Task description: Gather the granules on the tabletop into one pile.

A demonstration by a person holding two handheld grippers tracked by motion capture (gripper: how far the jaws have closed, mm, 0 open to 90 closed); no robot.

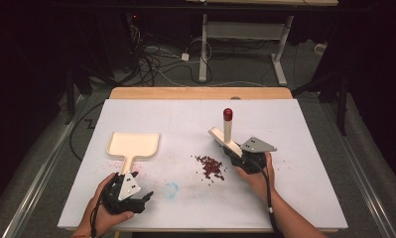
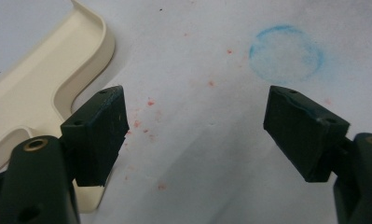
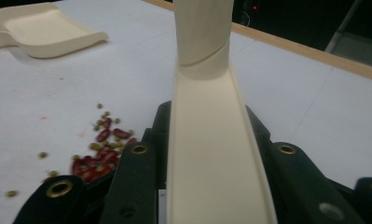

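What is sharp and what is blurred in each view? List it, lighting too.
High view: table evenly lit, surroundings dark, beans small and grainy. Left gripper view: open left gripper soft, blue ring hazy, shadow beneath the jaws. Right gripper view: brush in the right gripper blurred close up; dustpan reasonably clear.

Open table separates dustpan (image 1: 134,144) and beans (image 1: 210,166); brush (image 1: 225,134) crowds the beans.

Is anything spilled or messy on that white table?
Yes. A small heap of red beans lies loose on the white table, with a few strays around it. Faint reddish specks and a smudged blue ring also mark the surface.
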